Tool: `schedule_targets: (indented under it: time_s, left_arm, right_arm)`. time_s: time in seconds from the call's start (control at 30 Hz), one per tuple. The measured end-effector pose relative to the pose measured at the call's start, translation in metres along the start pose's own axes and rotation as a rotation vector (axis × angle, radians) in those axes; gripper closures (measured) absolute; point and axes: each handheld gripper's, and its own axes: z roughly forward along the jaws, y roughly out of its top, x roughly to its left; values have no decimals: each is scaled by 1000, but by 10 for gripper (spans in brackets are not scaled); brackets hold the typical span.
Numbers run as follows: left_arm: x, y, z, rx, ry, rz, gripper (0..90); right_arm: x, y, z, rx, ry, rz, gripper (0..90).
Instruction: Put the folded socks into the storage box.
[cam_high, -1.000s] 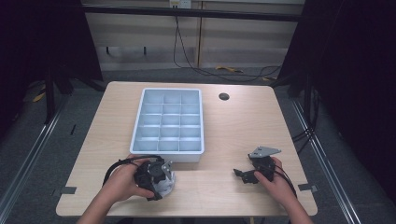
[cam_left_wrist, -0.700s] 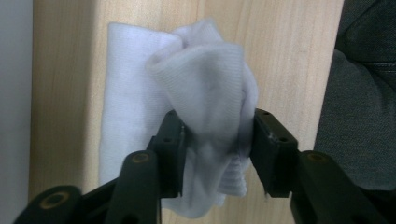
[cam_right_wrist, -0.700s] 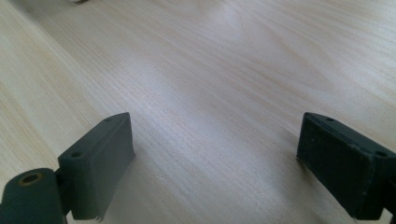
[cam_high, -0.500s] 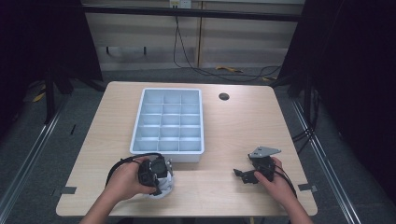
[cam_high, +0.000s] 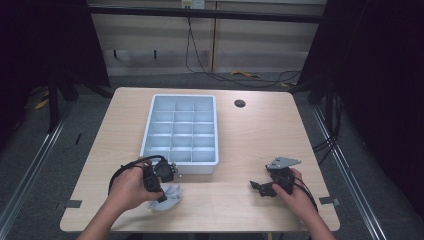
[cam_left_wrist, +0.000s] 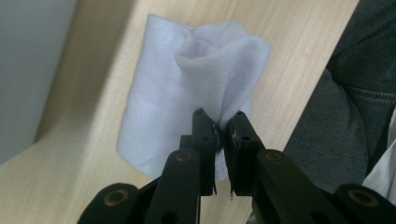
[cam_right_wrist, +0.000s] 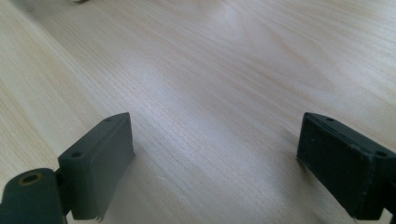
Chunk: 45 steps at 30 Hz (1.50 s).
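A small white cloth (cam_high: 167, 196) lies crumpled on the wooden table near its front edge, just in front of the tray. My left gripper (cam_high: 161, 192) points down onto it. In the left gripper view its jaws have just been closing and now pinch a raised fold of the cloth (cam_left_wrist: 205, 79) between the fingertips (cam_left_wrist: 204, 122). My right gripper (cam_high: 257, 187) rests low over bare table at the front right, held by a hand. The right gripper view has its jaws wide apart with nothing between them, one fingertip (cam_right_wrist: 109, 140) at the left.
A pale blue tray (cam_high: 216, 131) divided into several empty compartments sits in the middle of the table. A round cable hole (cam_high: 239, 103) lies behind it to the right. Dark floor and rails surround the table; a clothed leg (cam_left_wrist: 345, 107) is beside the cloth.
The left hand has shifted slightly right and nearer the tray's front, and its gripper now stands over the cloth. The right hand has stayed where it was.
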Motion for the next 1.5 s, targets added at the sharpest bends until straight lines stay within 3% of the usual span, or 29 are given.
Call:
schedule_targets:
  time_s: [0.1, 0.2, 0.47, 0.57, 0.97, 1.5]
  left_arm:
    - [4, -2, -7, 4, -5, -12, 843]
    - [9, -4, -15, -5, -36, -28, 845]
    - [14, -5, -35, -5, -4, -43, 848]
    - [18, -5, -47, -4, -3, -69, 850]
    - [31, -5, -76, 16, 15, -101, 850]
    - [46, -1, -101, 38, 39, -140, 850]
  right_arm:
    - [0, 0, 0, 0, 0, -1, 100]
    - [0, 0, 0, 0, 0, 0, 100]
    - [0, 0, 0, 0, 1, -1, 100]
    - [0, 0, 0, 0, 1, 0, 100]
    - [0, 0, 0, 0, 0, 0, 100]
    - [0, 0, 0, 0, 0, 0, 100]
